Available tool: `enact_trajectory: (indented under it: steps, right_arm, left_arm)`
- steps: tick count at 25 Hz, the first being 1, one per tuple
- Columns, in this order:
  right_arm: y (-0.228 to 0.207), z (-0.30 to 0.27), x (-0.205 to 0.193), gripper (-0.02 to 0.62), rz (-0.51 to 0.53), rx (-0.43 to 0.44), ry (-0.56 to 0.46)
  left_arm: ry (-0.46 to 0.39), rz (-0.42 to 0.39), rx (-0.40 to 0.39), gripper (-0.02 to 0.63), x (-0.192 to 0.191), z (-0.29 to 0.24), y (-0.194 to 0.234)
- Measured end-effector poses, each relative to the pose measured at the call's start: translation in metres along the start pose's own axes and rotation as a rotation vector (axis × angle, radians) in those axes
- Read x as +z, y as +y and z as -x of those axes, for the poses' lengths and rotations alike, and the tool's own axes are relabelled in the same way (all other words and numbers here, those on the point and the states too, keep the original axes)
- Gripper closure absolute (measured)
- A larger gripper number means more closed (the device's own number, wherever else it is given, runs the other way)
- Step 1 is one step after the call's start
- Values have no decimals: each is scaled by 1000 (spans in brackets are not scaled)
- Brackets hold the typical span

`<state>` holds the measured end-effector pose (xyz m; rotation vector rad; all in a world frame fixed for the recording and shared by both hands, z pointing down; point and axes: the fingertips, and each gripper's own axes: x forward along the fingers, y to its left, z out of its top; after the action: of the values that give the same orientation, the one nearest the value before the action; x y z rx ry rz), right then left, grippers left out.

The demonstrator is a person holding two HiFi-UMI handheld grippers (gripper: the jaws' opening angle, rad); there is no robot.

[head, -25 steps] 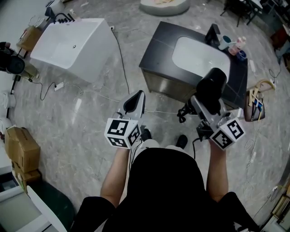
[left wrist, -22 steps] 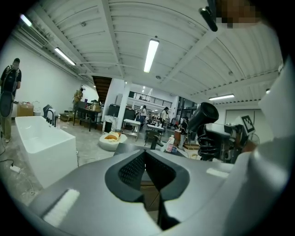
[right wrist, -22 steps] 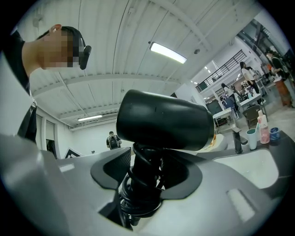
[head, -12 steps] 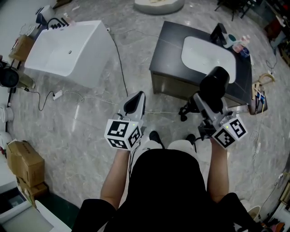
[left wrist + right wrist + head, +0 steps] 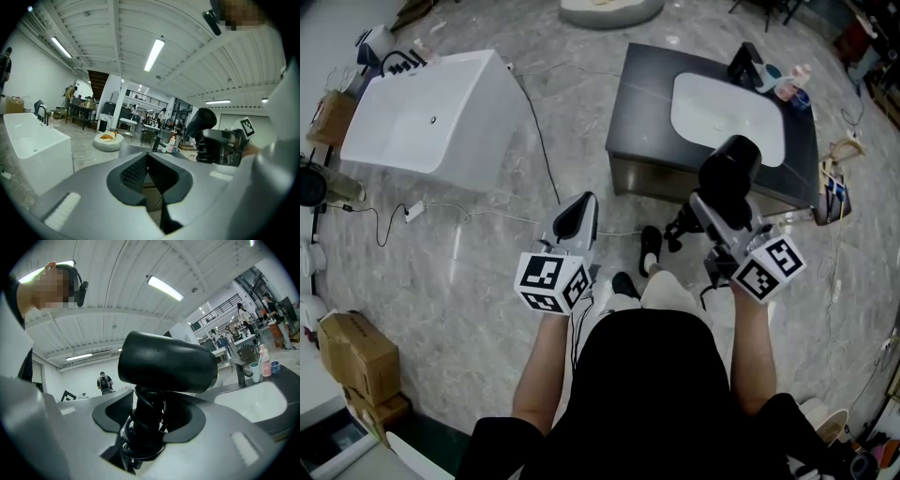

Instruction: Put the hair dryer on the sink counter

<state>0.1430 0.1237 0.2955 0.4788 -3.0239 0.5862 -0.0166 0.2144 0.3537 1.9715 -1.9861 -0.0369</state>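
A black hair dryer (image 5: pixel 727 173) stands upright in my right gripper (image 5: pixel 705 212), which is shut on its cord-wrapped handle (image 5: pixel 146 425). In the right gripper view the dryer's barrel (image 5: pixel 166 362) fills the middle. Just beyond it is the dark sink counter (image 5: pixel 639 98) with its white basin (image 5: pixel 727 105); the dryer hangs over the counter's near edge. My left gripper (image 5: pixel 584 204) is held level over the floor, left of the counter. Its jaws are shut with nothing between them (image 5: pixel 146 157).
A white bathtub (image 5: pixel 431 108) stands at the far left, with a cable (image 5: pixel 487 211) trailing across the marble floor. Bottles and cups (image 5: pixel 783 84) and a black faucet (image 5: pixel 745 64) sit at the counter's back. A bag (image 5: pixel 834 183) hangs at its right end. Cardboard boxes (image 5: pixel 356 352) lie at lower left.
The person has stepped forward, one shoe now ahead, and the counter has drawn closer under the dryer. Both grippers keep their pose and grip.
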Motion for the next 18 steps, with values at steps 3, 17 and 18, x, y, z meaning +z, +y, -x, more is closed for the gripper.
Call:
enact_trajectory:
  steps: [3, 17, 18]
  right_arm:
    - [-6, -8, -1, 379, -12, 1, 6]
    - [-85, -99, 30, 380, -56, 55, 33]
    - [-91, -104, 32, 380, -58, 59, 35]
  left_arm:
    - [7, -3, -9, 607, 1, -7, -1]
    - [33, -16, 23, 607, 40, -105, 37]
    - [35, -15, 27, 607, 42, -112, 38]
